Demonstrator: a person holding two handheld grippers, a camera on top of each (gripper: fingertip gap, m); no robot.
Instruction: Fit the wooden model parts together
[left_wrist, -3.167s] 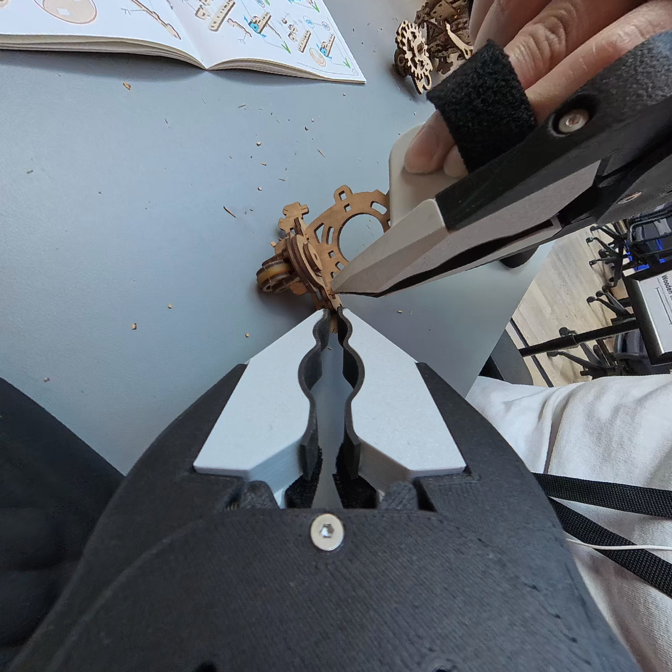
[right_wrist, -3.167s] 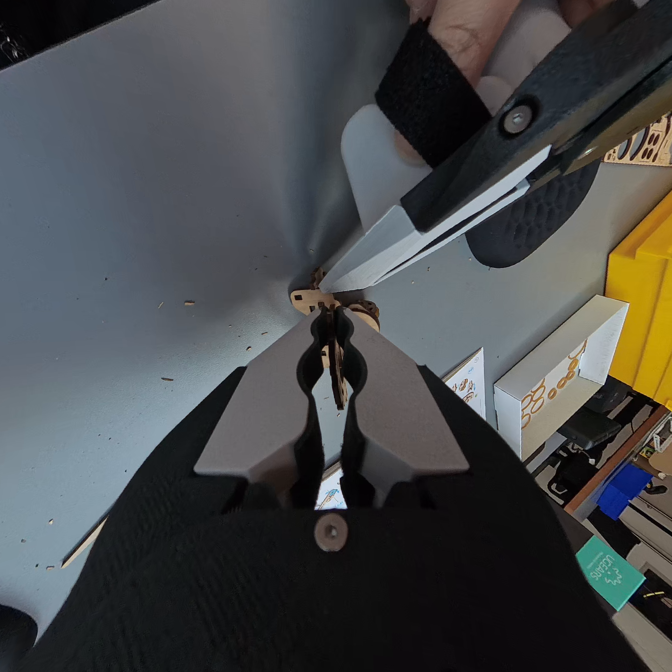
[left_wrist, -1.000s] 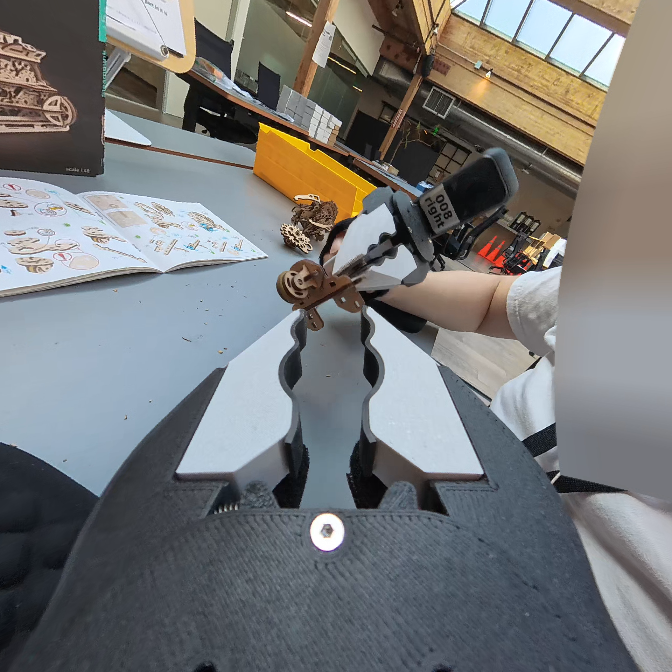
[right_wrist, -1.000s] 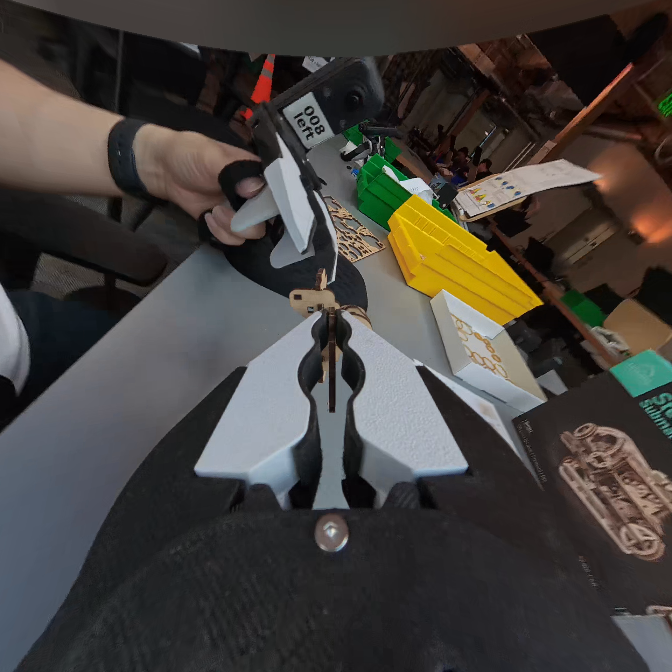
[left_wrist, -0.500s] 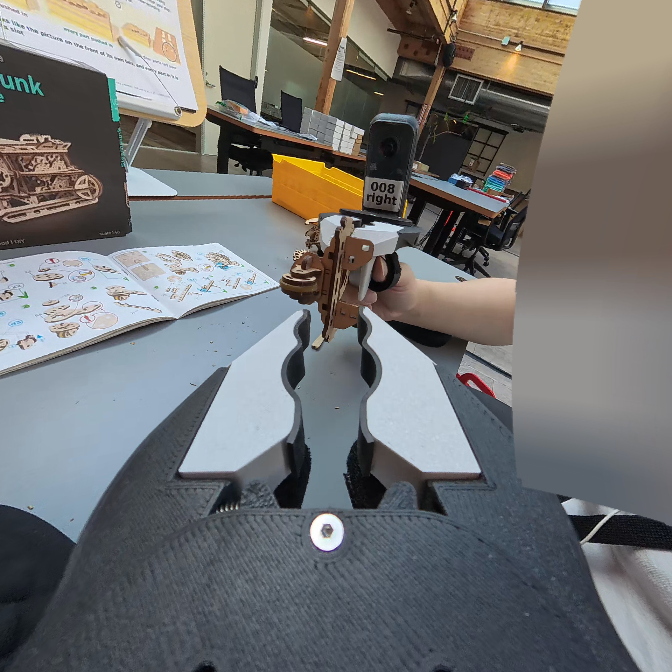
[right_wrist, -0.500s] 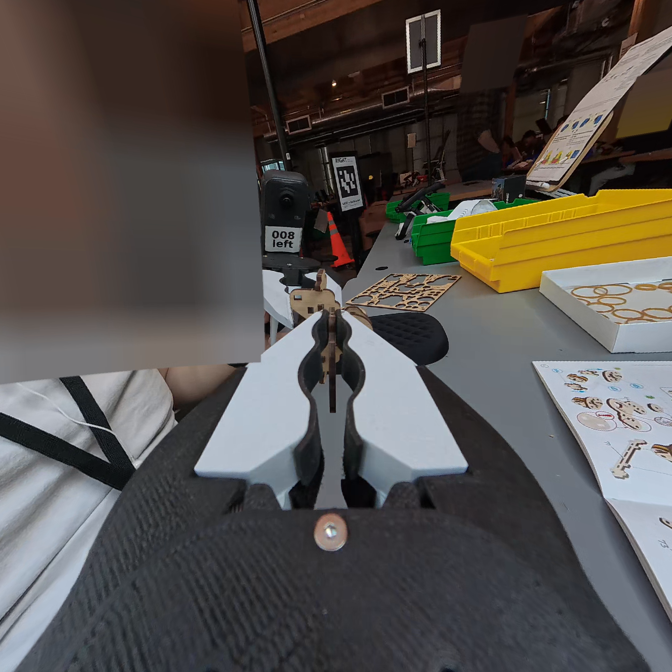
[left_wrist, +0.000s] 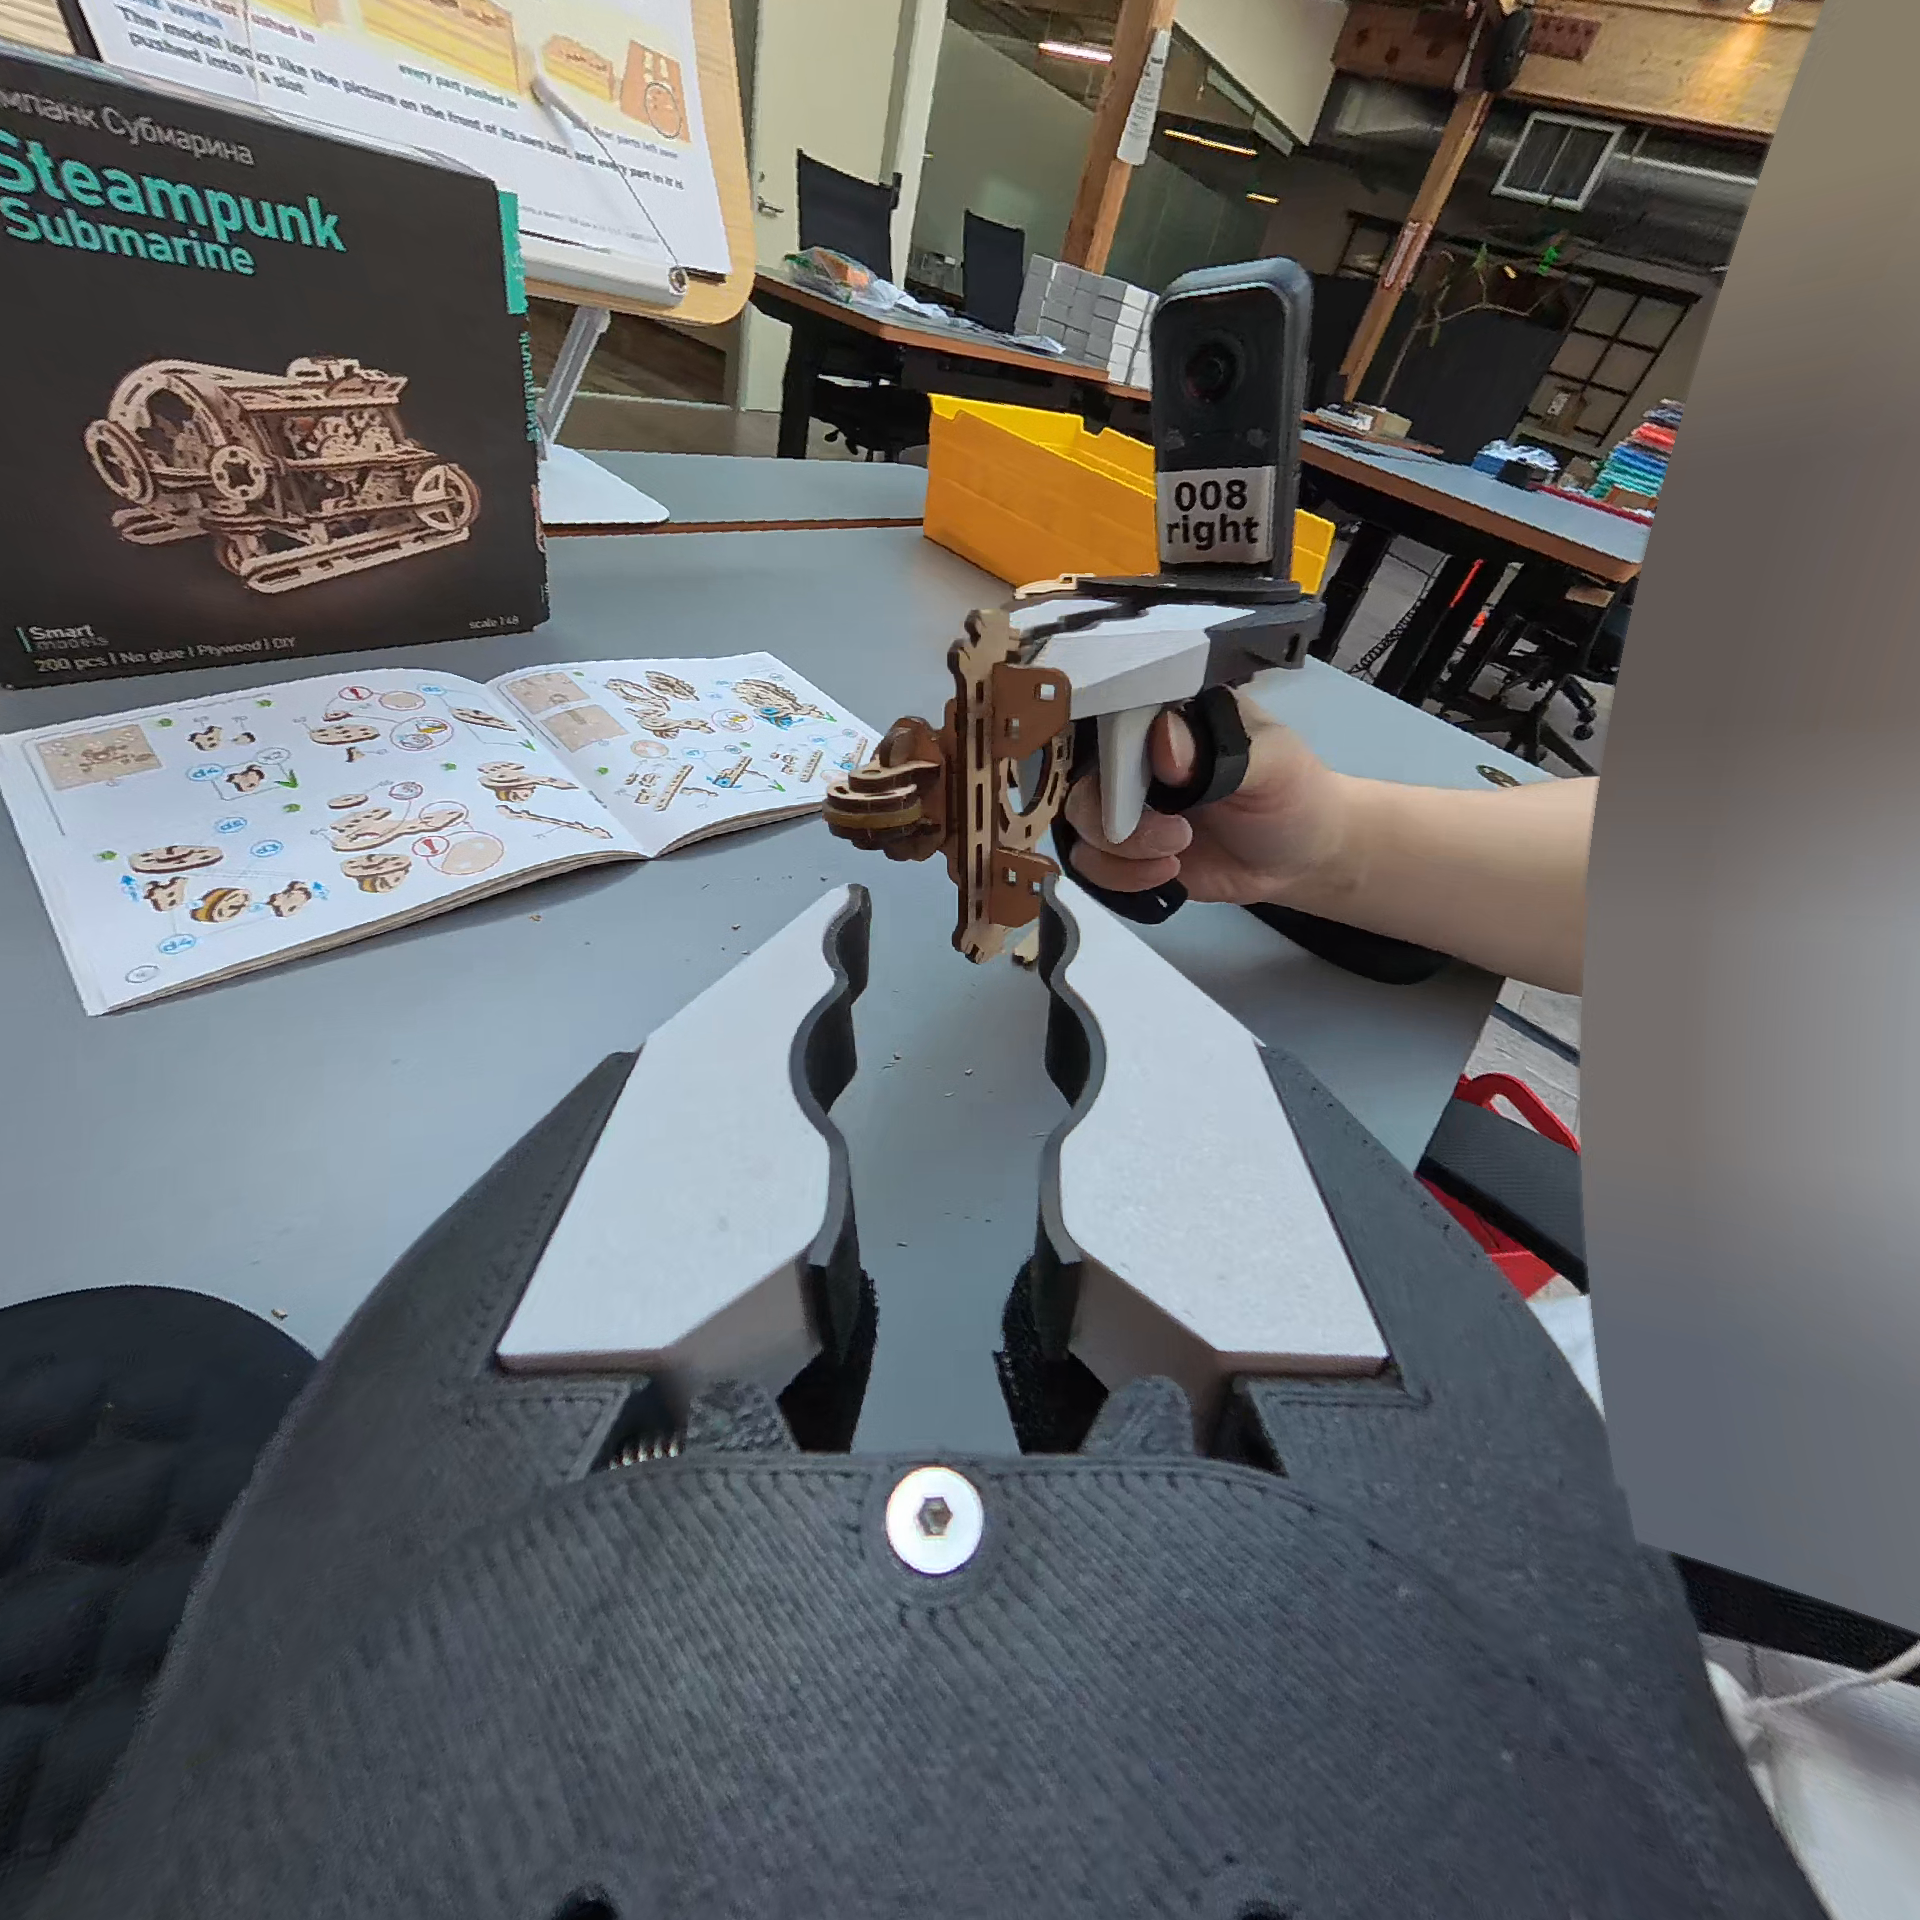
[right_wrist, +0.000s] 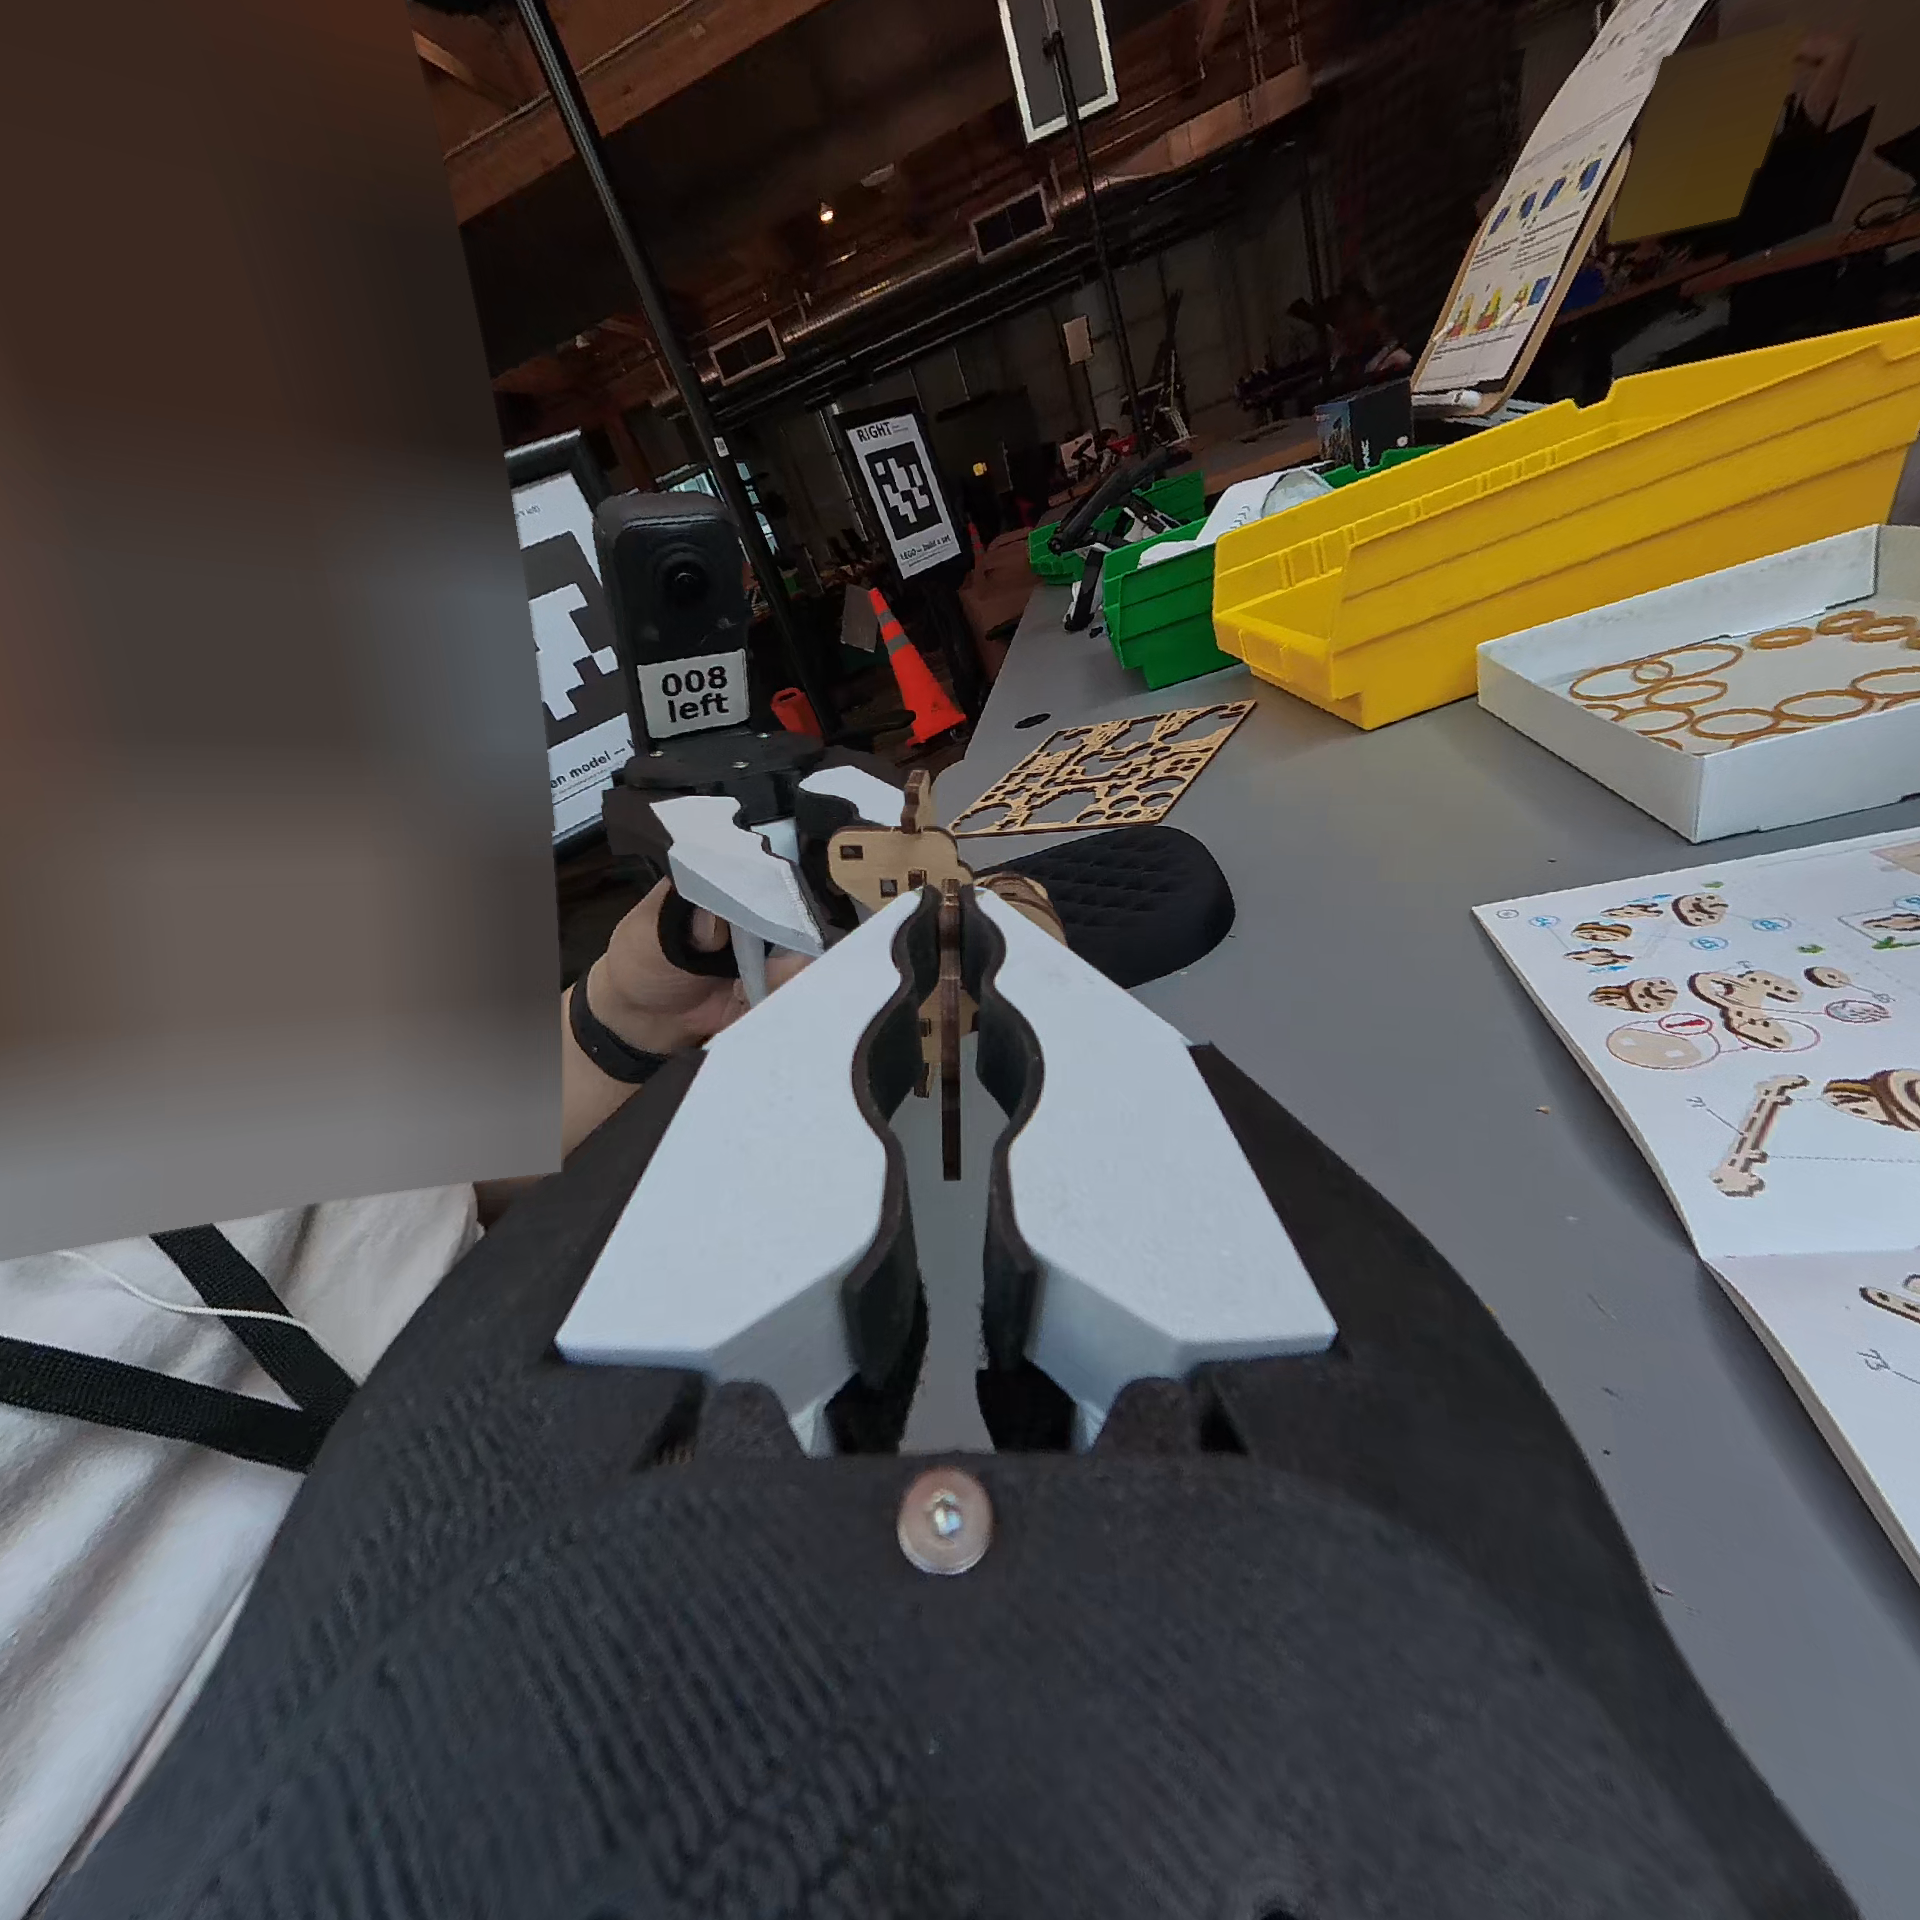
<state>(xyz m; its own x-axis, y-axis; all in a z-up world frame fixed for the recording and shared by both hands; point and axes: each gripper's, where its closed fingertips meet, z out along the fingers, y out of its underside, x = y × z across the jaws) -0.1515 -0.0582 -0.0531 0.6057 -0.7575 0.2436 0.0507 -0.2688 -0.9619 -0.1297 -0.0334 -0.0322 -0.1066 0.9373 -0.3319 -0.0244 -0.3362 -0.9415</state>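
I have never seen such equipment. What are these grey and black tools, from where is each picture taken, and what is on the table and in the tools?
No robot here: a person holds a two-finger hand-held gripper in each hand, each with a camera looking along its fingers.

The left wrist view looks over the left hand-held gripper. Its jaws stand open and hold nothing. Across from it you see the right hand-held gripper in the person's hand.

The right wrist view looks over that right hand-held gripper. It is shut on a wooden assembly, a flat plate with stacked discs on one side, held above the table.

On the table lie an open booklet, a dark box, yellow bins, green bins, a white tray of wooden rings, a punched-out wooden sheet and a black pad.
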